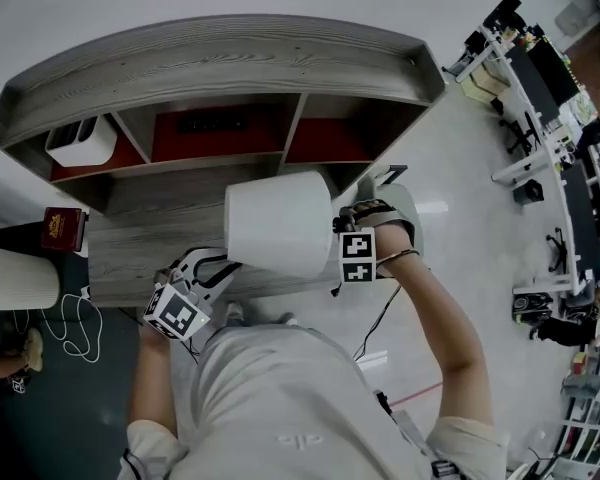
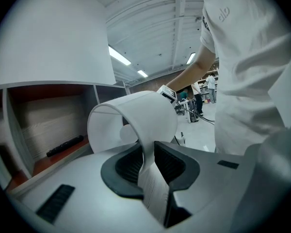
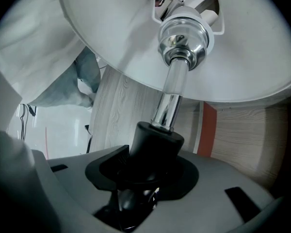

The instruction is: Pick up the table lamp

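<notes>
table lamp (image 1: 278,230) centre frame by wood bench (image 1: 150,208), left gripper (image 2: 148,166) jaws clenched on white shade rim (image 2: 136,123), right gripper (image 3: 153,166) jaws grasping black collar (image 3: 155,142) under chrome stem (image 3: 170,98)

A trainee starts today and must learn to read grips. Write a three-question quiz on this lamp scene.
1. True or false: the left tool is shut on the wall of the lampshade.
2. What does the right tool clamp? A) the shade's rim B) the black collar below the chrome stem C) a cable
3. Fill in: in the head view, the white box sits in the ____ compartment of the shelf unit.
Key: 1 true; 2 B; 3 left.
</notes>
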Action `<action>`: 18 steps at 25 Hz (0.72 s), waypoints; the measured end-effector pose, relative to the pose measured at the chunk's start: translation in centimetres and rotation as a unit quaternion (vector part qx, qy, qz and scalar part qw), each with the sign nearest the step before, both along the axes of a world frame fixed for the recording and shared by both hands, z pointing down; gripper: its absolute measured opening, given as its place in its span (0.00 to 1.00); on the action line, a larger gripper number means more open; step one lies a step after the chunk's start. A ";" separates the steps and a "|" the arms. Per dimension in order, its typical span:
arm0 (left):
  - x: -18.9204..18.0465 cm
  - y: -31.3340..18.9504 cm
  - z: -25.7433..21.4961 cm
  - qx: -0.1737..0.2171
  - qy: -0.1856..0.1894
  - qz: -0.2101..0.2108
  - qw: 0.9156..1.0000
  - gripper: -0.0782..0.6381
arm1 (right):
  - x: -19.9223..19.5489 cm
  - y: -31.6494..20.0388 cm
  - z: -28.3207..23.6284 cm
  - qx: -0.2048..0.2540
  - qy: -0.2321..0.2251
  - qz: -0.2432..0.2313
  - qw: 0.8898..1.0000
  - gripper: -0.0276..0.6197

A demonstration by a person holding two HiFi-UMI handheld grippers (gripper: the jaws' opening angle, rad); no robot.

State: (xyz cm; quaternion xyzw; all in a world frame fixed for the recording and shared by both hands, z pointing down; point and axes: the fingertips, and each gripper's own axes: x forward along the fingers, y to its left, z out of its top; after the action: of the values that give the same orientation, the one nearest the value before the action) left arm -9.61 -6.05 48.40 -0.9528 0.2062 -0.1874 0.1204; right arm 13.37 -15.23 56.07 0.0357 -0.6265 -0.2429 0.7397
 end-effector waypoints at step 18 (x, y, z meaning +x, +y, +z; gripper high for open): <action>1.0 0.9 -0.5 0.008 0.009 0.006 1.000 0.23 | 0.9 0.2 -0.5 0.010 0.017 -0.005 1.000 0.34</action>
State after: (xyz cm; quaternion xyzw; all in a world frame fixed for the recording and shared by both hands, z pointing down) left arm -8.58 -5.17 47.93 -0.9547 0.2030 -0.1764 0.1273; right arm 14.23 -15.01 55.56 0.0356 -0.6116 -0.2537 0.7486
